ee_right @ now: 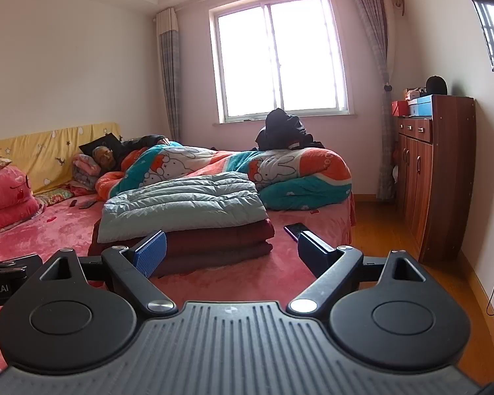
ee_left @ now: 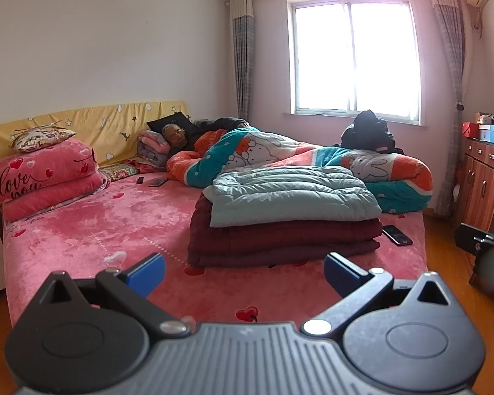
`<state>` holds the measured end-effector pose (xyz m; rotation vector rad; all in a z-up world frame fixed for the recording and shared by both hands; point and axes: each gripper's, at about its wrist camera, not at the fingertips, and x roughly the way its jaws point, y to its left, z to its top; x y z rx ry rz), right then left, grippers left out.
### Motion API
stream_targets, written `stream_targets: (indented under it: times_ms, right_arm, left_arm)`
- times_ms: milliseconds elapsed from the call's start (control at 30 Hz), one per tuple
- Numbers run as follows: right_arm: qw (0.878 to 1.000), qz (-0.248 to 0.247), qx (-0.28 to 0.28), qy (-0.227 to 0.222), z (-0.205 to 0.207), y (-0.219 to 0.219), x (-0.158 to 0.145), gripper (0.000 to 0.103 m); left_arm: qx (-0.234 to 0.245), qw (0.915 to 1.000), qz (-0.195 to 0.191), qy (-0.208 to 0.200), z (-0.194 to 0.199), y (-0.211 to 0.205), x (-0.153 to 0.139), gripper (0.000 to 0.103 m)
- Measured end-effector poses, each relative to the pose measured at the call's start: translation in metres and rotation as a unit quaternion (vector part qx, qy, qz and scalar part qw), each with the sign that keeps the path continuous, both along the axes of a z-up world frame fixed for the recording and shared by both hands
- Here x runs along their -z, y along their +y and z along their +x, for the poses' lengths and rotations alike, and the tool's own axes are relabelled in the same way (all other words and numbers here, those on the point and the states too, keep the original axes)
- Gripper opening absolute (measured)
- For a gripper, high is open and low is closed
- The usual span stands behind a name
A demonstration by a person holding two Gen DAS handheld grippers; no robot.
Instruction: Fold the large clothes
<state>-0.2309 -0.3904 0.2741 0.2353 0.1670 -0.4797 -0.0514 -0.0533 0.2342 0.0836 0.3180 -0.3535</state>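
Readable text: "love you" in dark script on the folded pink blanket (ee_left: 46,177) at the head of the bed, left wrist view; a further dark letter, maybe "t", on its upper fold, cut off. Right wrist view: white "obot.AI", first letters cropped, on the left gripper's black body (ee_right: 3,279) at the left edge. Nothing else legible; the boxes on the wooden cabinet (ee_right: 444,171) are too small to read.

the left gripper (ee_left: 243,271) fills the bottom of its own view with blue pads (ee_left: 150,271) spread wide and nothing between them, and the right gripper (ee_right: 230,250) sits likewise low in its view, jaws wide apart, holding nothing.
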Motion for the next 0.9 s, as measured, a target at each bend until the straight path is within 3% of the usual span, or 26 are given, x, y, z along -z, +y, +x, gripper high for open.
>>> stream_targets:
  times_ms: [567, 900]
  right_arm:
    - [1.000, 0.011, -0.011, 0.026, 0.016, -0.007, 0.016, 0.103]
    - [0.997, 0.021, -0.027, 0.063, 0.040, -0.011, 0.042, 0.103]
  left_arm:
    - [-0.009, 0.9999, 0.009, 0.012, 0.016, -0.003, 0.025, 0.102]
    - [-0.014, 0.9983, 0.006, 0.056, 0.043, -0.001, 0.061, 0.102]
